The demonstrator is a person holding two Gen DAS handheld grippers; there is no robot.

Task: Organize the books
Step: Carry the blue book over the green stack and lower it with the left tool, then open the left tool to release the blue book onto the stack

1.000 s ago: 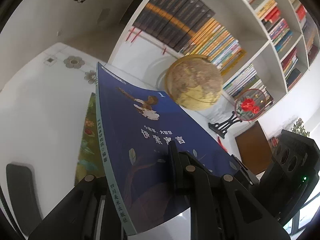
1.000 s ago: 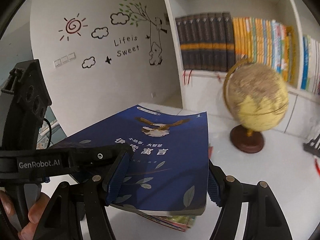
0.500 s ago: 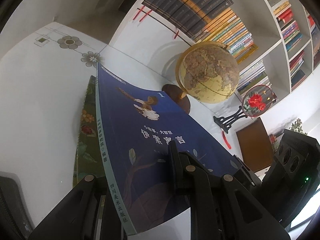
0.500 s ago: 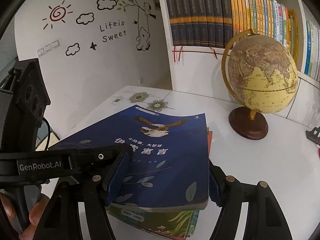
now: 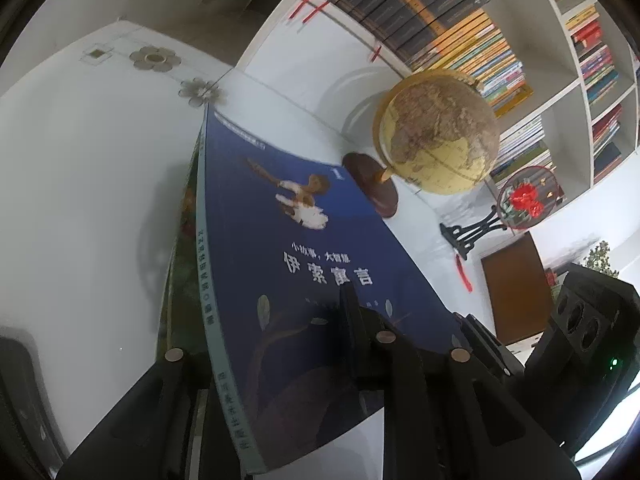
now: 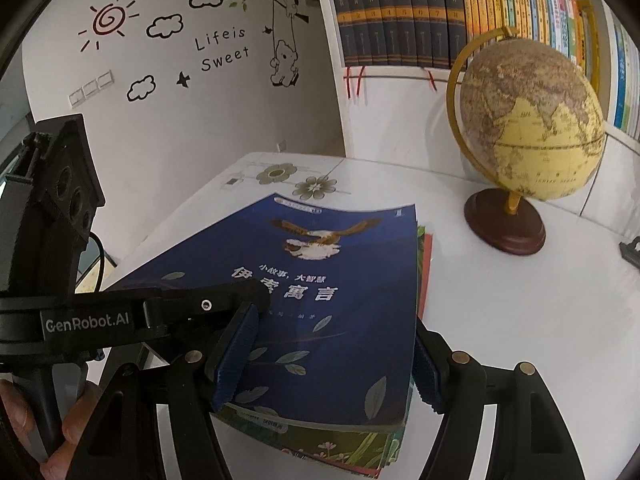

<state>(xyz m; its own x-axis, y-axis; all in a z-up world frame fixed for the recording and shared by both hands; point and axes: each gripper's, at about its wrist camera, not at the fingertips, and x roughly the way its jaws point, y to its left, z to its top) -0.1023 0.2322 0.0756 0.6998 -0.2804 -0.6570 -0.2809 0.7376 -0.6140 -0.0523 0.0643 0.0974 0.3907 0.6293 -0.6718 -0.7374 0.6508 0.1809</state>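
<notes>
A dark blue book point(image 6: 332, 280) with white Chinese title and a bird on the cover lies tilted on a stack of green illustrated books point(image 6: 352, 448) on the white table point(image 6: 520, 320). My left gripper point(image 5: 264, 332) holds the blue book point(image 5: 304, 280) at its spine edge, one finger on the cover and one hidden beneath. Its jaws are opening, with the upper finger point(image 6: 240, 300) still resting on the cover. My right gripper point(image 6: 328, 364) stands wide over the book's near end, its blue pads point(image 6: 232, 356) apart and above the cover.
A tan globe point(image 6: 532, 120) on a dark round base stands to the right of the books. Behind it are full bookshelves point(image 6: 400, 12). A red fan ornament point(image 5: 524, 200) on a black stand sits further right. A person's fingers point(image 6: 24, 420) hold the left gripper's handle.
Both grippers and the blue book have come down toward the table. The book now rests close on the green stack. The globe and shelves sit higher in both views.
</notes>
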